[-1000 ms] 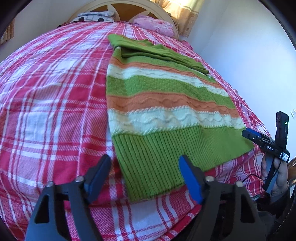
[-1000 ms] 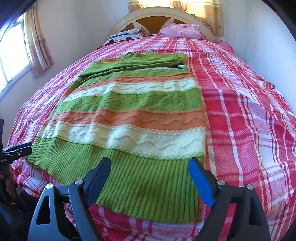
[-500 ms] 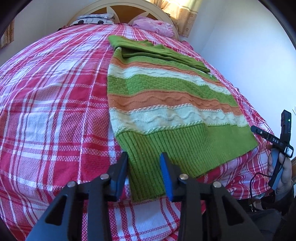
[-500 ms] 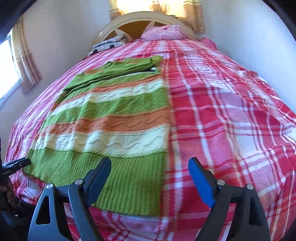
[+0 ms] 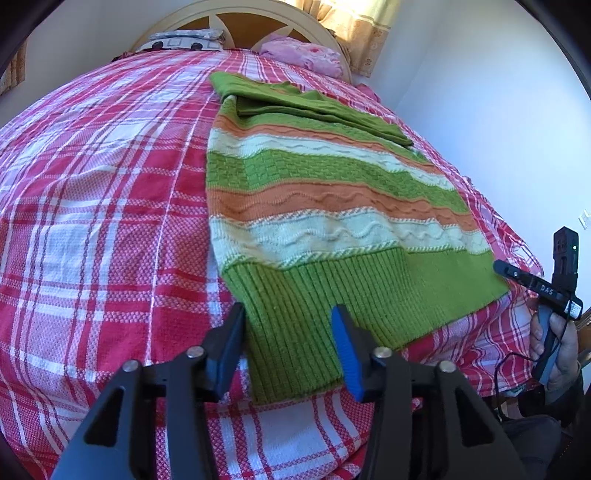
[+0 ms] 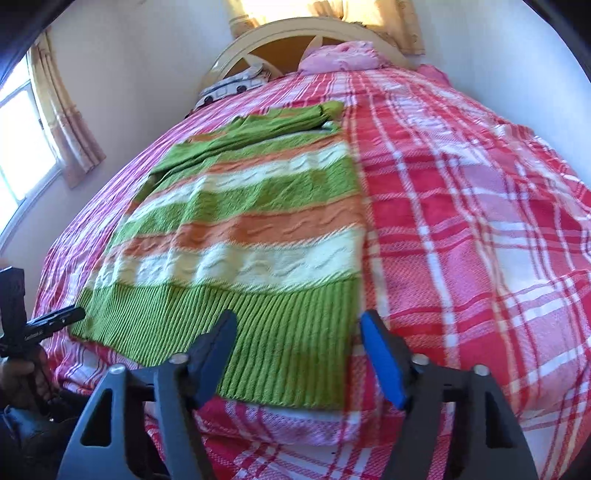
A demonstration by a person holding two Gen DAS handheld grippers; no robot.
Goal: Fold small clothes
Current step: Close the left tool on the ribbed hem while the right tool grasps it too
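A striped green, orange and cream knitted sweater [image 5: 314,206] lies flat on the bed, its sleeves folded across the top and its green ribbed hem toward me. It also shows in the right wrist view [image 6: 251,236]. My left gripper [image 5: 290,349] is open over the hem's left corner, fingers either side of the hem. My right gripper [image 6: 299,354] is open over the hem's right corner, holding nothing. The right gripper shows at the far right of the left wrist view [image 5: 543,288], and the left gripper at the far left of the right wrist view [image 6: 44,326].
The bed has a red, pink and white plaid cover [image 5: 92,192]. A pink pillow [image 6: 340,55] and a patterned pillow [image 5: 184,38] lie at the headboard [image 6: 295,33]. A wall [image 5: 498,110] runs along the bed's side, and a curtained window [image 6: 22,147] is opposite.
My left gripper closed partway half a second ago and has opened wider again over the hem corner. My right gripper has narrowed slightly and shifted toward the sweater's right hem corner.
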